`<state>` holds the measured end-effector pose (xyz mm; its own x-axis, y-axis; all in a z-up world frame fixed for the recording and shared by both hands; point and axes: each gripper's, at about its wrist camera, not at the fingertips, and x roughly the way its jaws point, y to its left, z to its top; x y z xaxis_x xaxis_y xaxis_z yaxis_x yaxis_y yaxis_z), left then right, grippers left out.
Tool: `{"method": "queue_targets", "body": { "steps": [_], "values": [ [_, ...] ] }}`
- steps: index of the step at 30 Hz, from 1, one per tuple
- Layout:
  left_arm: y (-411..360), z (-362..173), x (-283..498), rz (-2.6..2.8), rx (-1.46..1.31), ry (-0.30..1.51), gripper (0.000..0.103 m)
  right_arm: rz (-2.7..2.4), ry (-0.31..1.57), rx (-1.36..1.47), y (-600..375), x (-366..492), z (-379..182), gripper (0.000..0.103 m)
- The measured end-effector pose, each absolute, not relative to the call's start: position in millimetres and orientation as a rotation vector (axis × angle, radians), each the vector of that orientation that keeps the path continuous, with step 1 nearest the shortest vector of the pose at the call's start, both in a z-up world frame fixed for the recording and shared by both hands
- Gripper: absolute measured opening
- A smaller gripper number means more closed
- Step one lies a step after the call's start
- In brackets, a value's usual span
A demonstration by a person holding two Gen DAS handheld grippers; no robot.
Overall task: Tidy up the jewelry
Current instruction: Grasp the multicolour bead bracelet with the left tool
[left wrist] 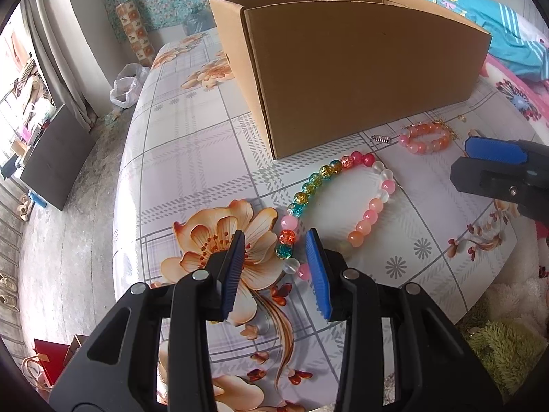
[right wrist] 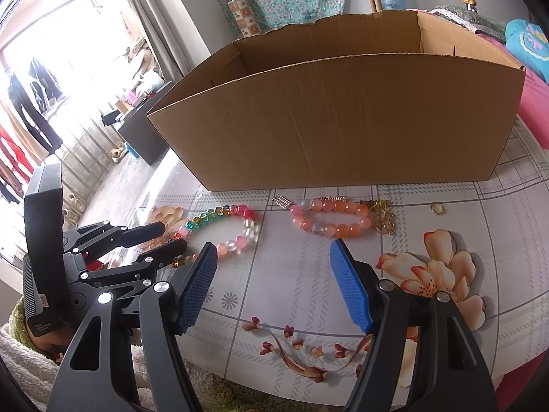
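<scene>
A multicoloured bead bracelet (left wrist: 369, 214) (right wrist: 252, 213) lies on the floral tablecloth in front of a cardboard box (left wrist: 360, 79) (right wrist: 343, 120). My left gripper (left wrist: 275, 237) (right wrist: 175, 237) is open and straddles the near-left stretch of that bracelet; gaps show between the beads and both blue pads. To the right lies a pink and orange bracelet (left wrist: 425, 146) (right wrist: 343, 230) with a gold charm (right wrist: 384, 223). My right gripper (right wrist: 274, 245) (left wrist: 497, 161) is open just short of that bracelet, with only tablecloth between its fingers.
A small silver clasp (left wrist: 381, 138) (right wrist: 281, 202) and a gold ring (right wrist: 436, 207) lie by the box's front wall. The table's rounded edge (left wrist: 120, 185) drops to the floor on the left. Blue clothing (left wrist: 507, 41) lies behind the box, and fluffy fabric (left wrist: 507, 340) sits at the near right.
</scene>
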<state>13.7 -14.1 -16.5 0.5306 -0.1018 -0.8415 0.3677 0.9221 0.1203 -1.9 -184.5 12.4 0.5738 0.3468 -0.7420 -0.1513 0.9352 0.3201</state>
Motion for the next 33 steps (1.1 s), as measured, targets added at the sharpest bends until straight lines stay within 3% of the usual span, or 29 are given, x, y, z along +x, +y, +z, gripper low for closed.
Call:
{"method": "queue_targets", "body": {
  "steps": [13, 33],
  "values": [
    [-8, -19, 16, -0.305, 0.253, 0.973, 0.035, 0.303, 0.927, 0.234, -177, 0, 6, 0.067],
    [1, -19, 19, -0.341, 0.18, 0.953, 0.035, 0.354, 0.973, 0.179, -139, 31, -3, 0.043]
  ]
}}
